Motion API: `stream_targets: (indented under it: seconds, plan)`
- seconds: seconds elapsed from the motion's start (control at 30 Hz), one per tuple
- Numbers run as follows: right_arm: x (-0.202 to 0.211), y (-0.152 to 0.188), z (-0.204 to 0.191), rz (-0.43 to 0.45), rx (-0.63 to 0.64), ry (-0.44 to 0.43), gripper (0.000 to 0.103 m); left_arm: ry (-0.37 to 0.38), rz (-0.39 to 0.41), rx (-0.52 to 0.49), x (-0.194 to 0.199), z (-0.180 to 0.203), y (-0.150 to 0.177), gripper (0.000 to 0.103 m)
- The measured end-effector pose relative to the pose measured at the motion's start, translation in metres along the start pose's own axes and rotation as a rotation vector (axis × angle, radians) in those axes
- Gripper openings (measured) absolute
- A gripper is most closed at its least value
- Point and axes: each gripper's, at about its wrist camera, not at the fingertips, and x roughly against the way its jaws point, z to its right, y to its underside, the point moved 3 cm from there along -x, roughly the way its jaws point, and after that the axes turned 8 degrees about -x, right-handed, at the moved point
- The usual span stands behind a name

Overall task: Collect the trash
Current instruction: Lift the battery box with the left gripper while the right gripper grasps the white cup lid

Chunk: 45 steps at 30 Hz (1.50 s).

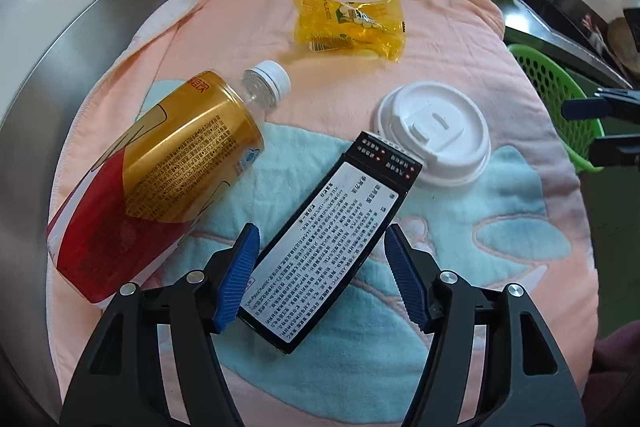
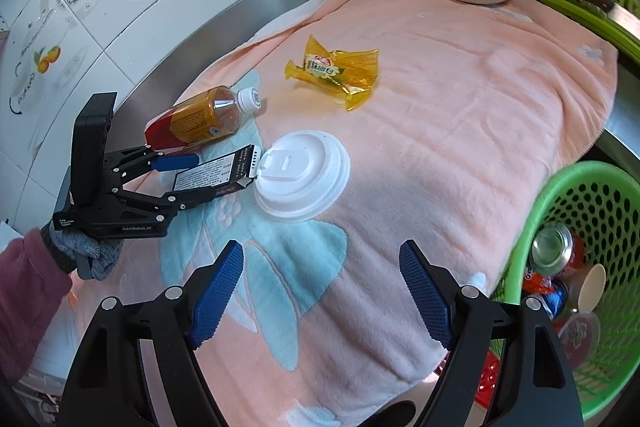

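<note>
Your left gripper (image 1: 322, 279) straddles the black carton (image 1: 328, 251), jaws wide, ready to clamp; your right gripper (image 2: 322, 293) hovers wide, empty.

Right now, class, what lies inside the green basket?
Through the green basket rim: a silver-topped red soda can, a blue can, a pale spoon and a round lid. Anything beneath them is covered.

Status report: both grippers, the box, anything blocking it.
Left hand-held gripper open, straddling flat black printed cardboard box, not clamped. Right hand-held gripper open, empty. White plastic cup lid touching box's far end.
</note>
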Motion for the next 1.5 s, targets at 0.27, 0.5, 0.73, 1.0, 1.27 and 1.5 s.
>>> stream_targets:
  seconds: [0.27, 0.5, 0.73, 1.0, 1.27, 1.5]
  plan:
    - [-0.019, -0.011, -0.010, -0.024, 0.058, 0.007, 0.077, -0.042, 0.024, 0.024, 0.004, -0.003, 0.009, 0.054]
    - [-0.044, -0.026, -0.027, -0.031, 0.129, 0.039, 0.079, -0.097, 0.055, 0.139, 0.018, -0.009, 0.021, 0.040]
    - [-0.074, -0.034, -0.051, -0.049, 0.216, 0.091, 0.079, -0.088, 0.087, 0.224, 0.030, -0.007, 0.025, 0.028]
    - [-0.097, -0.038, -0.053, -0.060, 0.262, 0.152, 0.083, -0.083, 0.084, 0.207, 0.029, -0.004, 0.029, 0.064]
    - [-0.099, -0.041, -0.051, -0.056, 0.249, 0.154, 0.084, -0.086, 0.030, 0.182, 0.017, -0.009, 0.031, 0.064]
    - [-0.096, -0.037, -0.051, -0.041, 0.265, 0.164, 0.078, -0.079, -0.004, 0.165, 0.006, -0.005, 0.036, 0.064]
